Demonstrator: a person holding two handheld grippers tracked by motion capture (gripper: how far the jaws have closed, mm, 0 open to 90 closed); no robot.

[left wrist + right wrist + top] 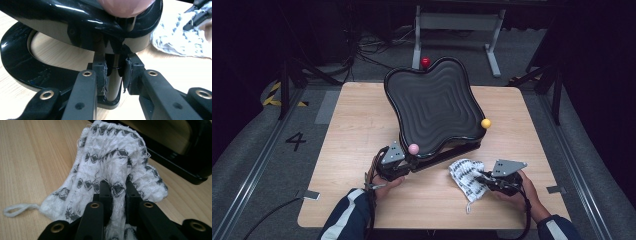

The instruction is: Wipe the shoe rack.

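between the right gripper jaws sits the pinched cloth; left gripper clamps the tray's post.

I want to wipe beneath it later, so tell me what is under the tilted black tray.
Under the black tray sit a black ring base and a post, which the left tool clamps. Bare wooden table shows inside the ring. Whatever lies farther back is covered by the tray.

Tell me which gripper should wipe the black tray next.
Right. The right gripper is already shut on the cloth, beside the tray. The left gripper is clamped on the post under the tray, likely steadying it.
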